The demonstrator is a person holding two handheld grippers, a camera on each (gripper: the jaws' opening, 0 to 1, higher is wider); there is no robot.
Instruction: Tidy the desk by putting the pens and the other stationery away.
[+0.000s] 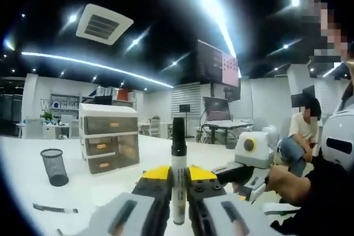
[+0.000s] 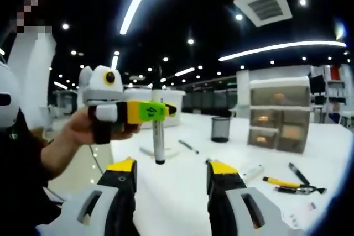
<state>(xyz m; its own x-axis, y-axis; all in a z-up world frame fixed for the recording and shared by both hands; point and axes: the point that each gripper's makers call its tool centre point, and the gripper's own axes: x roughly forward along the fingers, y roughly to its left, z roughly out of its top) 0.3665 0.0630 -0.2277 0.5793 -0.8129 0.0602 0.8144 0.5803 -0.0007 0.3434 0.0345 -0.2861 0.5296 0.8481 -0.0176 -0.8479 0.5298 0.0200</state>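
clamped between the yellow-tipped jaws of the left gripper (image 1: 178, 183), a black-capped marker (image 1: 178, 175) stands upright, lifted above the white desk (image 1: 99, 186), while the mesh pen cup (image 1: 54, 166) and drawer unit (image 1: 109, 136) sit well apart to its left. further right, the right gripper (image 2: 171, 178) hangs wide open and empty over more pens (image 2: 282, 182) lying on the desk. since the marker is pinched near its middle, it could pivot or slip on the way to the cup.
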